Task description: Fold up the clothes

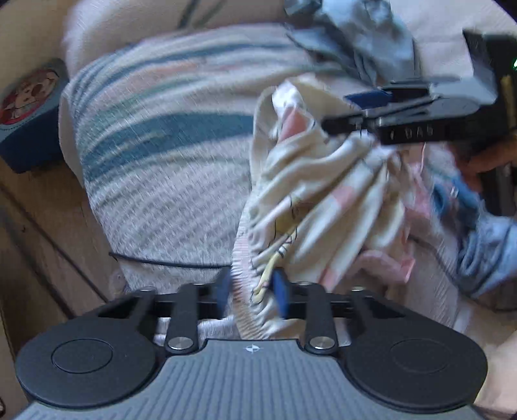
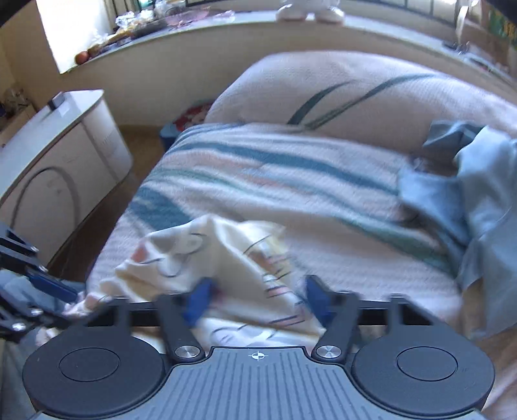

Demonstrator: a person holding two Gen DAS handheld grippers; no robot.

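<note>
1. Bed [image 2: 258, 181] with a striped blanket [image 1: 155, 135] serves as the folding surface; a window ledge [image 2: 226, 29] runs behind it.
2. Cream printed garment [image 1: 323, 194] hangs bunched between both tools, likely lifted for spreading.
3. Left gripper [image 1: 253, 290] is clamped on its ribbed hem.
4. Right gripper [image 2: 258, 300] straddles cloth, pads apart, seemingly unpinched.

Open stretch of striped cream-and-blue woven bedspread [image 2: 258, 181] ahead, free for passage. Blocked at right by crumpled pale-blue garment heap [image 2: 468, 206]. Bunched cream printed cloth [image 1: 323, 194] fills near centre. Plump cream pillow [image 2: 355, 87] closes far end. Bedside gap at left narrow, bounded by white rounded cabinet [image 2: 64, 155].
</note>
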